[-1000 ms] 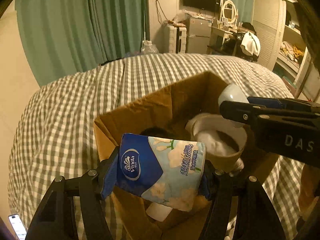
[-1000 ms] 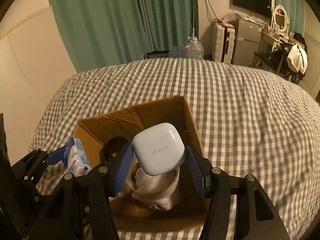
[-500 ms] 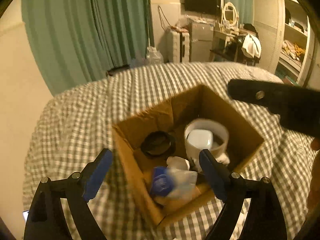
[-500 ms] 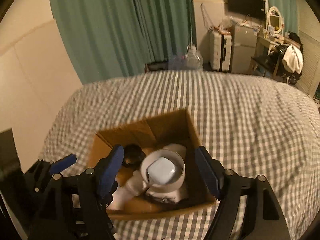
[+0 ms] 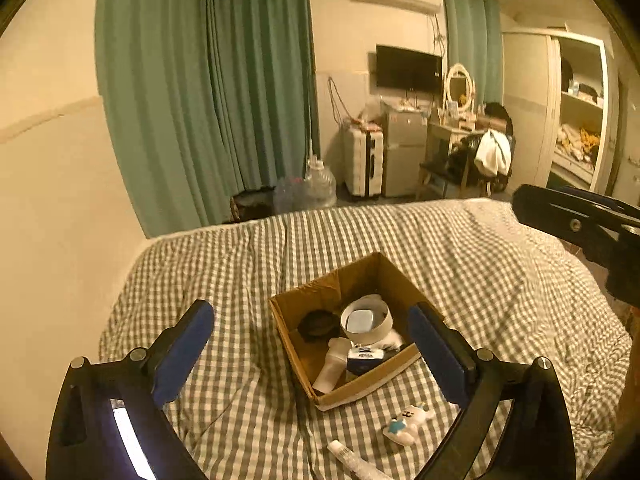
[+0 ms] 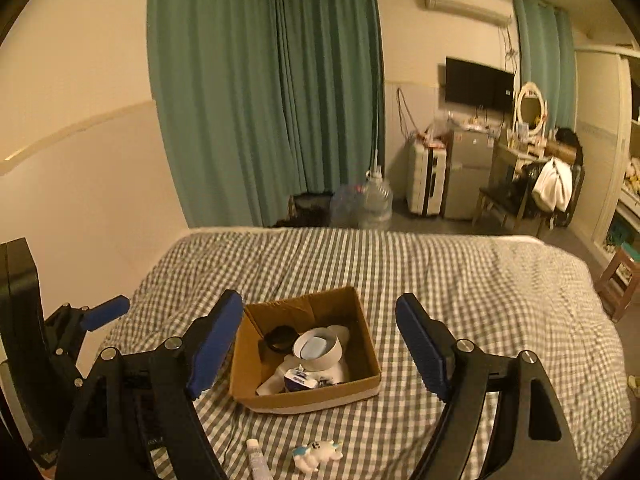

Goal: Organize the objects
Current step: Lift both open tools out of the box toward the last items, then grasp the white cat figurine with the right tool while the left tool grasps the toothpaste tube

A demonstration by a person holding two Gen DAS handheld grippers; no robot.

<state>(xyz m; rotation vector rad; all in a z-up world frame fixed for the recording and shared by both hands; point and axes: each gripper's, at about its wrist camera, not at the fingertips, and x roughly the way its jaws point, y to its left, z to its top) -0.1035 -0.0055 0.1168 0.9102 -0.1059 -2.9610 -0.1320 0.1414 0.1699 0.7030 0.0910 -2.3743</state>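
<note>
A cardboard box sits on the checked bed. Inside it lie a white bowl with the pale blue earbud case in it, a blue tissue pack, a white bottle and a black round thing. My left gripper is open and empty, high above the box. My right gripper is open and empty, also raised. In front of the box lie a small white toy and a white tube.
The checked bedspread spreads around the box. A lit phone lies at the bed's left edge. Green curtains, water jugs, a suitcase, a fridge and a desk stand beyond the bed. The wall is at the left.
Both grippers opened and dropped their loads into the box: the tissue pack from the left, the earbud case into the bowl from the right. Both then rose and pulled back.
</note>
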